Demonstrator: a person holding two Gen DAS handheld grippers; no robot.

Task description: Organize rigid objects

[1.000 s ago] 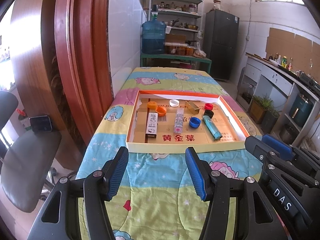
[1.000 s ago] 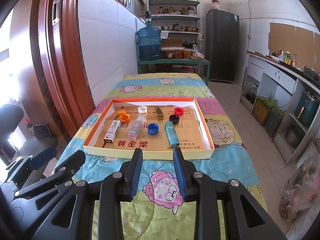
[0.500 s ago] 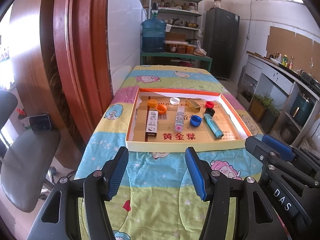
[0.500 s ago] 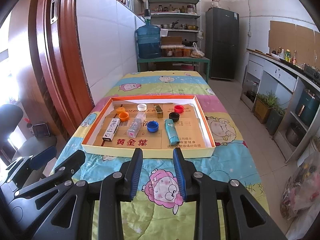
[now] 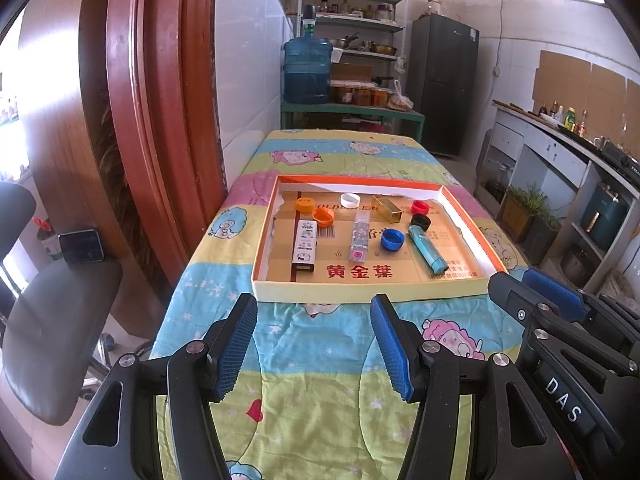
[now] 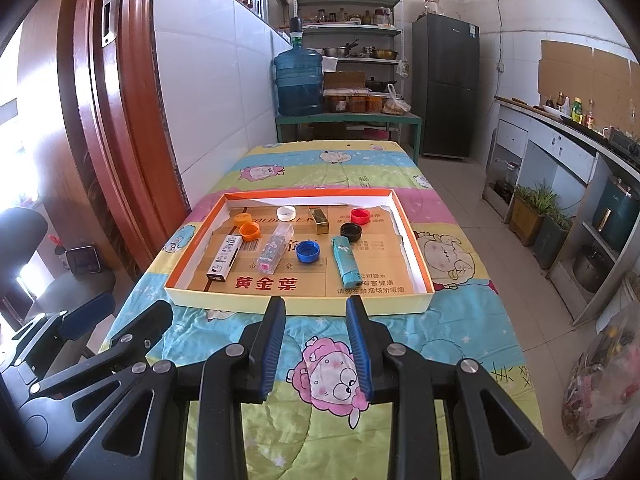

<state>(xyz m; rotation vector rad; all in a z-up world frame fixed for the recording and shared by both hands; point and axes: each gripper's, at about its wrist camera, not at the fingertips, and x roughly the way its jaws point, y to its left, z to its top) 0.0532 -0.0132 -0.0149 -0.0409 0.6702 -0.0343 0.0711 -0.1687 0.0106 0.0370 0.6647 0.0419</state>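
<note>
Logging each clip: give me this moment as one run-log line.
phase: pre-grasp | left gripper: open, empty, short of tray | right gripper: open, empty | caps, tubes, boxes: all in tray, untouched

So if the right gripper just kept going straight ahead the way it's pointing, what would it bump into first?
Most likely the near cream wall of the shallow box, just ahead of the open right gripper. If it cleared that rim, the blue cap lies roughly in line, though depth is hard to judge.
</note>
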